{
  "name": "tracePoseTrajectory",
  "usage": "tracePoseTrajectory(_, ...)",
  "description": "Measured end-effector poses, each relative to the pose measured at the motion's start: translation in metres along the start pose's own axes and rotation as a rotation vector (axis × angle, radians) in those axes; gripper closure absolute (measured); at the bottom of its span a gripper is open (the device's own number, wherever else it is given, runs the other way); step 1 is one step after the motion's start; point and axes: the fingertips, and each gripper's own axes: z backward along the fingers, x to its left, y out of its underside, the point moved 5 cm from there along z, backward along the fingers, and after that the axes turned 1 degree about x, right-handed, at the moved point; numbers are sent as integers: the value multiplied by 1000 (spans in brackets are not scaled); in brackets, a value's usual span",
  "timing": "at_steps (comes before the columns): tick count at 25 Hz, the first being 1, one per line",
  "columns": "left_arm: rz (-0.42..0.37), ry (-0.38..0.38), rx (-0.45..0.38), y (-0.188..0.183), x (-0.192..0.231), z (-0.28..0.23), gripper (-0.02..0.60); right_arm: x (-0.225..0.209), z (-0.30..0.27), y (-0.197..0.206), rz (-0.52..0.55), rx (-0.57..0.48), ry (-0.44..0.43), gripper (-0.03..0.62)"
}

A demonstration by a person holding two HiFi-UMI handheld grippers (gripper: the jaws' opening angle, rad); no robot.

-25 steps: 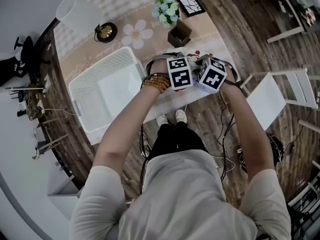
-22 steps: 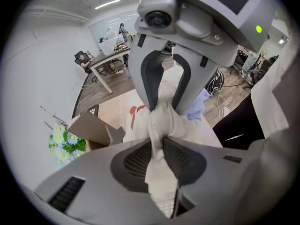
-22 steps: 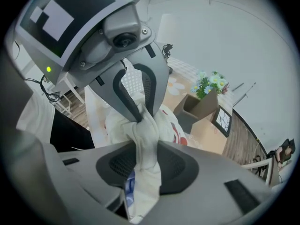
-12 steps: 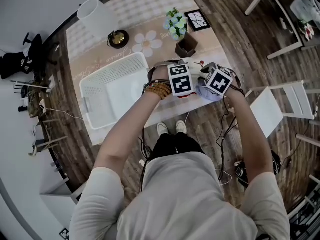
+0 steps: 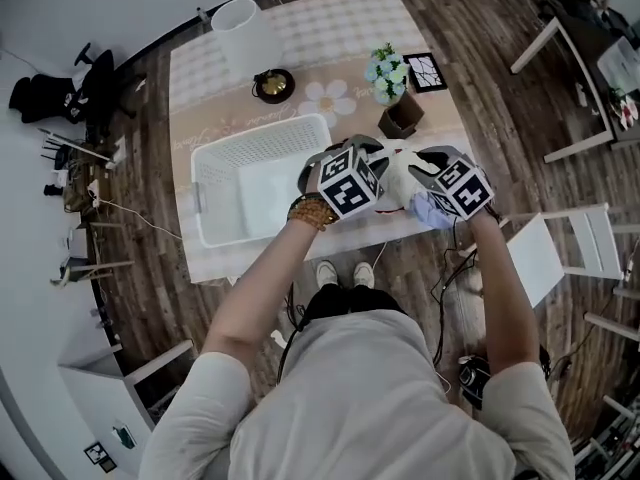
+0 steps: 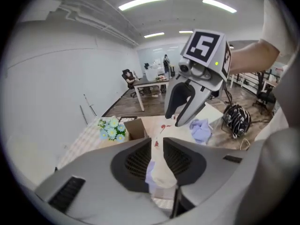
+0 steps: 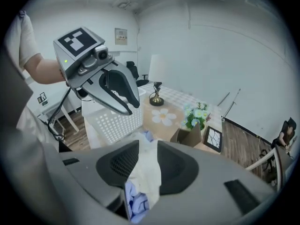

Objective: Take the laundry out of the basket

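- Two grippers, the left gripper (image 6: 157,143) and the right gripper (image 7: 147,146), both pinch one white cloth (image 5: 400,168) above the table's (image 5: 245,260) near right edge.
- One lavender cloth (image 5: 430,211) lies below the right gripper.
- One basket (image 5: 200,183) stands just left, with bare tabletop along its near side.

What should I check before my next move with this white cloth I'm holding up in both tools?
1. Grip of left tool on the white cloth: ok, pinched between its jaws.
2. Grip of right tool on it: ok, pinched as well.
3. Cloth out of the basket: ok, held to its right over the table.
4. Basket emptied: cannot tell; its floor looks plain white.
5. Free landing spot: not ok, a light blue cloth lies under the right tool.
6. The flower box out of the way: ok, beyond the tools.
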Motion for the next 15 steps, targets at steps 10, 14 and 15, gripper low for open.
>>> tracePoseTrajectory(10,325,-209,-403,17,4,121,546,63,61,-102,-108,-482,-13,491)
tracePoseTrajectory(14,398,-292,-572,17,0,175,557,96,89,-136,-83,-615,-27,505)
tracePoseTrajectory(15,406,-309,-612,17,-3,187,557,105,96,-144,-75,-641,-29,513)
